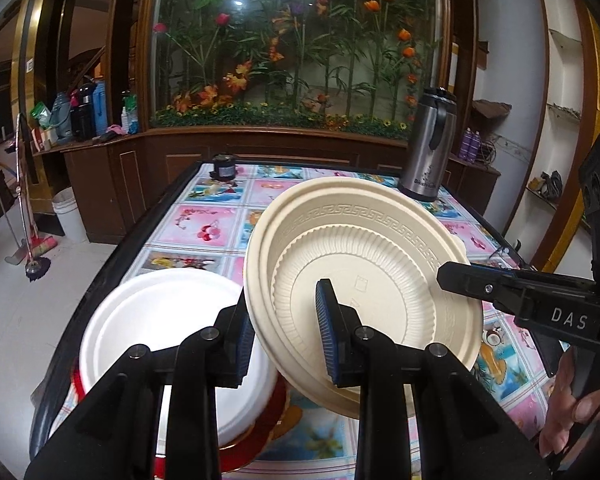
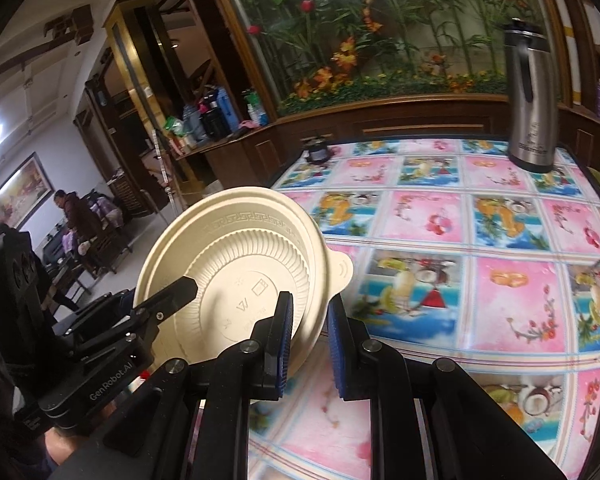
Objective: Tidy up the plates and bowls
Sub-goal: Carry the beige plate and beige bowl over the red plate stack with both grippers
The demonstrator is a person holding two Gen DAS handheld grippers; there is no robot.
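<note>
Left-wrist view, left claw (image 1: 286, 344): blue pads clamped on near rim of cream bowl (image 1: 364, 280), one pad inside, one behind the wall.
Cream bowl: tilted up off the worktop (image 1: 204, 216), held in the air, inside facing the camera; looks like nested pieces, cannot tell how many.
Right claw (image 1: 452, 276): comes in from right, tip on the bowl's far-right rim.
White plate (image 1: 160, 320): lower left, sits on a red-rimmed dish (image 1: 252, 440), beside the bowl, not touching it as far as I can see.
Steel flask (image 1: 430, 144): upright at far right corner of worktop, well apart.
Right-wrist view, right claw (image 2: 310, 344): pads close together, pinching the bowl's rim (image 2: 312, 320) near its small tab.
Cream bowl (image 2: 236, 264): tilted, lifted clear of worktop (image 2: 460, 240), left of centre.
Left claw (image 2: 180, 288): finger laid inside the bowl from the left.
Step in hand (judgement): two-claw carry of the bowl, likely toward the white plate stack.
Doing it well: move both claws together, keep grip even, level the bowl before lowering, centre it over the target.
Risk: thin rim may flex or slip if claws pull apart.
</note>
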